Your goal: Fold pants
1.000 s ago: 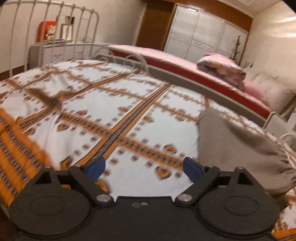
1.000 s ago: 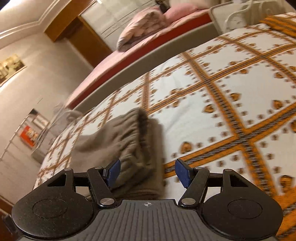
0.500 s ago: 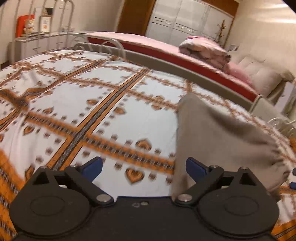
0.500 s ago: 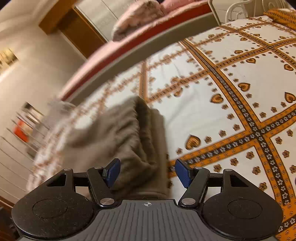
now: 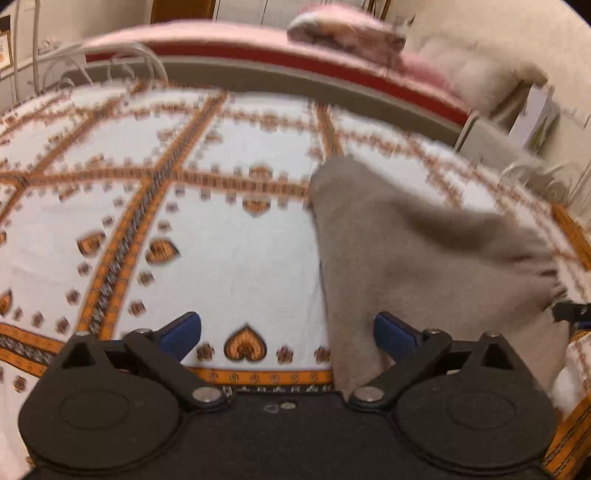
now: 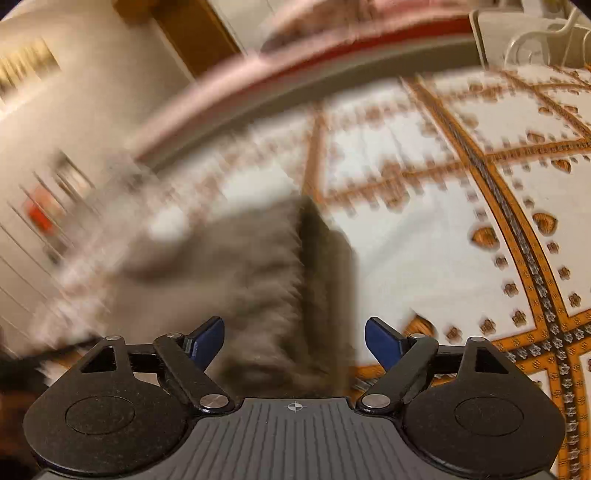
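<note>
Grey-brown pants (image 5: 424,251) lie folded on the patterned bedspread (image 5: 229,258), to the right in the left wrist view. My left gripper (image 5: 287,332) is open, with the left edge of the pants between its blue pads. In the right wrist view the pants (image 6: 251,273) show as a blurred stack with the gathered waistband side toward me. My right gripper (image 6: 294,338) is open, and the near end of the stack lies between its pads. Neither gripper holds anything.
The white and orange bedspread (image 6: 461,229) stretches to the right. A second bed with a pink cover (image 5: 258,40) and a bundled blanket (image 5: 343,29) stands behind. A white metal bed frame (image 5: 122,66) rises at the back left.
Both grippers have moved closer to the pants. The pants' left edge has come between the left pads, and the stack has centred between the right pads. Both views are blurred by motion.
</note>
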